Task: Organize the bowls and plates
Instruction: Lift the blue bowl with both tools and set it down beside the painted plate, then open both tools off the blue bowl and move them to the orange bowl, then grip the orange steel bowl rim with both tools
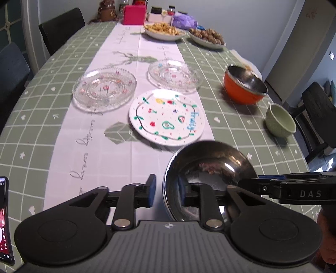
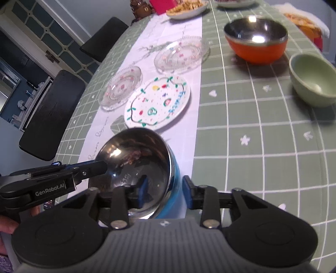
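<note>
A steel-lined bowl with a blue outside (image 1: 210, 168) (image 2: 138, 159) is held tilted just above the table. My left gripper (image 1: 168, 192) straddles its left rim, one finger outside, one inside. My right gripper (image 2: 164, 192) straddles its right rim the same way. A white painted plate (image 1: 167, 116) (image 2: 157, 101) lies just beyond the bowl. Two clear glass plates (image 1: 105, 90) (image 1: 174, 75) lie behind it. An orange steel-lined bowl (image 1: 243, 84) (image 2: 256, 40) and a green bowl (image 1: 280, 120) (image 2: 313, 79) stand to the right.
Two dishes of food (image 1: 163, 31) (image 1: 208, 36) and a pink box (image 1: 134, 14) stand at the table's far end. Dark chairs (image 1: 61, 29) (image 2: 52, 111) line the left side, another chair (image 1: 319, 113) the right. A phone (image 1: 4, 220) lies at the near left.
</note>
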`<state>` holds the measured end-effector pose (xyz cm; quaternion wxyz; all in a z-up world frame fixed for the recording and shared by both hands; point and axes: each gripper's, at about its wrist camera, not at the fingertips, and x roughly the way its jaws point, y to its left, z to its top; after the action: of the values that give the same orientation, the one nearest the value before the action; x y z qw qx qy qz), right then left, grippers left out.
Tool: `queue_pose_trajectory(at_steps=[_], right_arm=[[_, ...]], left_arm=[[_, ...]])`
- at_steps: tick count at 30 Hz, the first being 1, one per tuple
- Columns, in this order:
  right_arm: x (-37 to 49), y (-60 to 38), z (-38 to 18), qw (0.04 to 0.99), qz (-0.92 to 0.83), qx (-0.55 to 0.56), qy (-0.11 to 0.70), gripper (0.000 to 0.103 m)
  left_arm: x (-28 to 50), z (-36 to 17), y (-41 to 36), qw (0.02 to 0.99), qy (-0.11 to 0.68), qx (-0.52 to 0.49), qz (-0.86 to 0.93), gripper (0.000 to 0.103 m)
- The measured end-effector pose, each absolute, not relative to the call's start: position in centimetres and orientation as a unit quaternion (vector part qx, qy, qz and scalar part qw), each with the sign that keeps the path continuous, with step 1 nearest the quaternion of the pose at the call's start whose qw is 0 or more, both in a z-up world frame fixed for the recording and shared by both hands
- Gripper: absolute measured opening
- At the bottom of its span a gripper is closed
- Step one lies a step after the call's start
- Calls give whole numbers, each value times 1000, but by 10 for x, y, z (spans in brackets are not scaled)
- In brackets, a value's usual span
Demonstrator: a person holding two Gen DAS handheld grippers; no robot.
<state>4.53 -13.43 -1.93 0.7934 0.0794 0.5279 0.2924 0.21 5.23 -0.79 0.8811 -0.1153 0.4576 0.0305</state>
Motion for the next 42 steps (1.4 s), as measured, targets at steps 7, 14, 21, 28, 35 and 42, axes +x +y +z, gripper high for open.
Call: queue_pose_trajectory(at_steps=[7,14,21,28,35,42], right_arm=[[49,-147,-7,825,277,87,486,49],[64,-163,10,855,238,81,453,49],[91,-172,39,880,206,31,428,49],[156,-199,71,897,161,81,404,51],[228,-234,43,890,104,143,421,47],[263,-240,4,871,98,155,455,45]], left_arm=[[1,9,49,917,388,-91,24,44],[17,31,44,926,361,-102,-36,47],[59,62,25,919,371,-104,-80,47],[120,85,-18,927,364,-42,-80,47],[203,60,-41,898,432,-57,-59,46],[260,16,-51,892,444,-73,-40,43]])
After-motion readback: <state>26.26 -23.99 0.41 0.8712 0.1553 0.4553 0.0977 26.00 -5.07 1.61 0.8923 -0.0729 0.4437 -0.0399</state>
